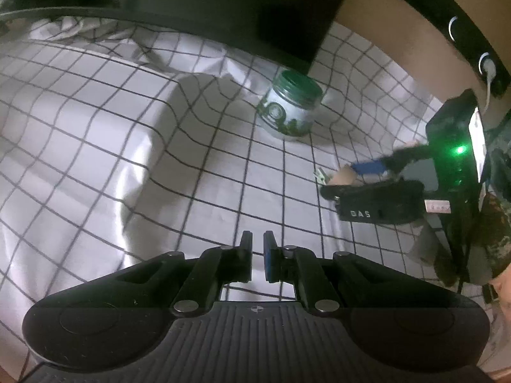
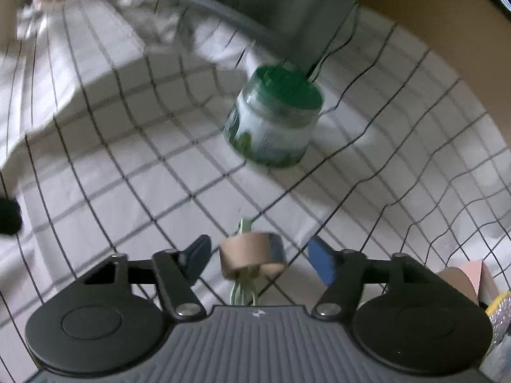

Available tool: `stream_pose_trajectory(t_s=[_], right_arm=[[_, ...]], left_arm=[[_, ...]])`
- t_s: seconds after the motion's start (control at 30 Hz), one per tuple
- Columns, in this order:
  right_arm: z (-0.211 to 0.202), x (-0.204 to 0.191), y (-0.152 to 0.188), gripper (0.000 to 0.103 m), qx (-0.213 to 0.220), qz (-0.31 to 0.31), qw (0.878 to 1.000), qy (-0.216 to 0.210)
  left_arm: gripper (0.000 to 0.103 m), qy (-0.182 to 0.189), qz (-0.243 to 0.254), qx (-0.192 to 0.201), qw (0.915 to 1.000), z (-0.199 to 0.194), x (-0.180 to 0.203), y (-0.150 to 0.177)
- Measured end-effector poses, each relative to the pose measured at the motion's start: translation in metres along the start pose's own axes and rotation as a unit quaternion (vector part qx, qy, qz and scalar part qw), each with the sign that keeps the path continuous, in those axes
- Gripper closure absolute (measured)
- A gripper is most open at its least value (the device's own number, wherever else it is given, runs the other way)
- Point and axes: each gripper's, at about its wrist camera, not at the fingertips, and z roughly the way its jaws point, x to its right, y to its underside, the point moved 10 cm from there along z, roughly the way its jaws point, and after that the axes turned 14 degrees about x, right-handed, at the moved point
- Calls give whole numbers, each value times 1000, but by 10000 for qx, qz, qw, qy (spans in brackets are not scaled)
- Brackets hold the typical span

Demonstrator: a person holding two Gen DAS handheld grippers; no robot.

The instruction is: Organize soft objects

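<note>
A small tan roll with pale green strands (image 2: 252, 255) lies on the white checked cloth (image 2: 127, 166), between the fingers of my right gripper (image 2: 258, 258), which is open and not touching it. In the left wrist view the same roll (image 1: 343, 174) shows at the right gripper's tip (image 1: 338, 178). My left gripper (image 1: 258, 242) is nearly closed and empty, low over the cloth (image 1: 95, 146). A jar with a green lid (image 2: 274, 115) stands beyond the roll; it also shows in the left wrist view (image 1: 290, 108).
A dark box-like object (image 1: 223, 3) hangs over the back of the cloth. A tan wall (image 1: 399, 32) runs at the right. Pink and tan items (image 2: 469, 281) sit at the right edge.
</note>
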Motion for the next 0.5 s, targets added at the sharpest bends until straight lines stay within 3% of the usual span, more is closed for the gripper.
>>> stream_pose_trajectory(t_s=[0.07, 0.2, 0.37, 0.5], right_arm=[[-3, 2, 0, 58, -62, 91, 9999, -11], [-25, 5, -18, 58, 511, 548, 9971, -88], [-67, 14, -37, 58, 1663, 1315, 9771, -168], [-85, 24, -29, 58, 1964, 1801, 9636, -212]], left_arm=[[94, -14, -56, -5, 10000, -1, -5, 0], [94, -39, -245, -134, 9996, 4, -11, 5], [94, 33, -325, -216, 9992, 9, -4, 9], [94, 10, -369, -243, 9990, 15, 2, 9]])
